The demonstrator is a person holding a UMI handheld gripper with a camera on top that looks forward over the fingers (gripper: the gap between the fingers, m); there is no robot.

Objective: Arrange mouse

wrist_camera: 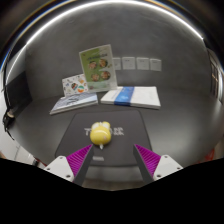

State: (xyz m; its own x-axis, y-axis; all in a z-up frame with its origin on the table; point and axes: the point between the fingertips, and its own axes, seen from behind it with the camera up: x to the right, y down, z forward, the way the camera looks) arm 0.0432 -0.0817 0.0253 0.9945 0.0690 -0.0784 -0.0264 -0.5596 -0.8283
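Observation:
A small yellow mouse (pixel 101 133) sits on a dark mouse mat (pixel 128 150) on the desk, a short way ahead of my fingers and nearer the left one. My gripper (pixel 112 160) is open and holds nothing. Its two purple pads (pixel 76 158) stand wide apart low over the near part of the mat. The mouse's thin pale cord runs toward me from its near end.
Beyond the mat lie a white booklet (pixel 74 103) at the left and a white and blue box (pixel 131 97) at the right. A green leaflet (pixel 97 68) leans on the grey back wall, with small papers (pixel 135 63) pinned beside it.

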